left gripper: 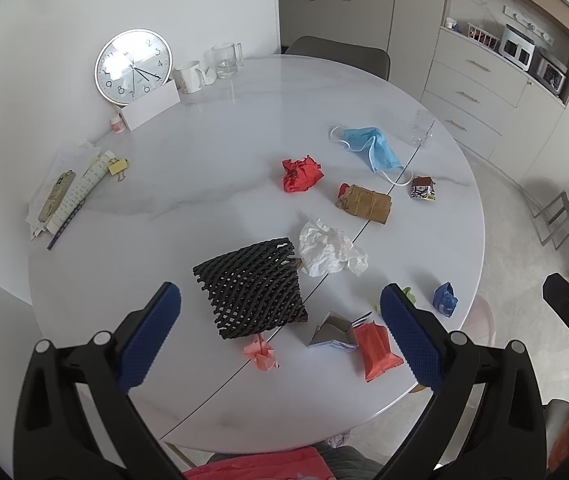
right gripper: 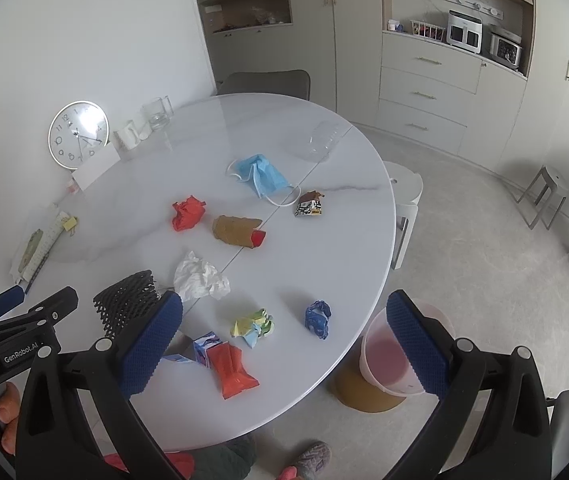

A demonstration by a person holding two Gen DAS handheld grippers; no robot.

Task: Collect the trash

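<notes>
Both held above the near edge of the round white surface (left gripper: 224, 152), nothing between the fingers. Left hand-held gripper (left gripper: 280, 332): blue pads spread wide, over the black foam net (left gripper: 250, 288). Right hand-held gripper (right gripper: 284, 344): also spread, empty.

Trash scattered on the surface: white crumpled tissue (left gripper: 328, 252) just beside the net; red crumpled paper (left gripper: 301, 173); brown wrapper (left gripper: 364, 203); blue face mask (left gripper: 372, 148); orange packet (right gripper: 230, 368); blue wad (right gripper: 318, 318).

Pinkish bin (right gripper: 388, 354) on the floor below the surface's edge, possibly lined; view is partly blocked.
</notes>
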